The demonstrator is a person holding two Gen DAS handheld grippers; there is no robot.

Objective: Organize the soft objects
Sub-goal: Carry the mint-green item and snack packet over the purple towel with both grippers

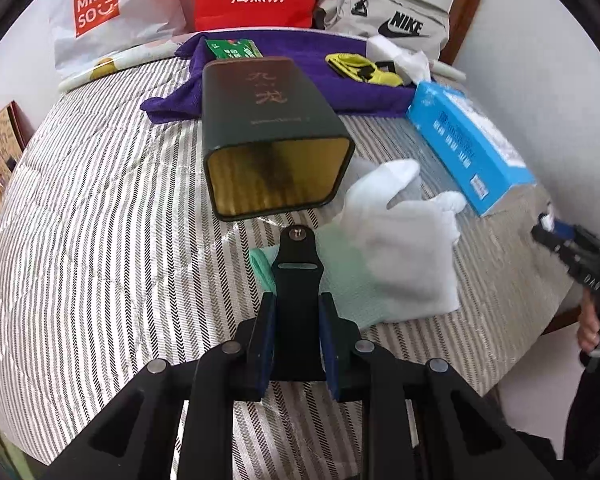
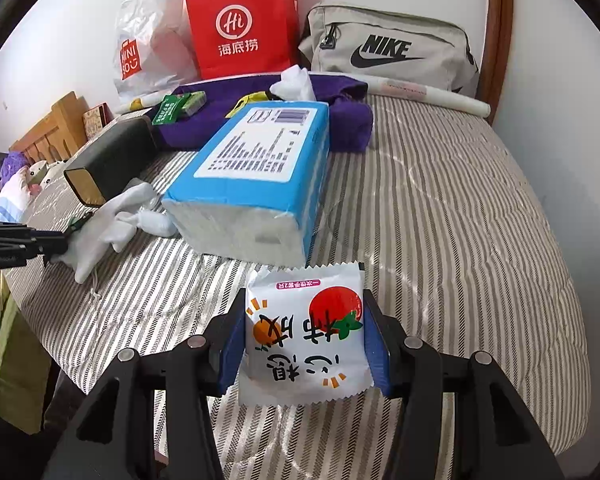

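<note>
A home bedroom is shown — a striped bed (image 2: 440, 208) with a wooden headboard (image 2: 46, 130), shopping bags (image 2: 240, 28) and a sports bag (image 2: 388, 50) propped along its far edge.

The bed (image 2: 440, 200) wears a striped cover. On it lie a blue tissue pack (image 2: 256, 176), a dark tin (image 1: 268, 136) on its side, white gloves (image 1: 400, 240), a mint cloth (image 1: 348, 292) and a purple towel (image 1: 300, 76).

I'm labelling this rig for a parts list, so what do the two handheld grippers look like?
Both the left gripper and the right gripper are matte black linkage frames with round silver pivot pins and flat blue pads lining the fingers. No cables or sleeves show.
</note>
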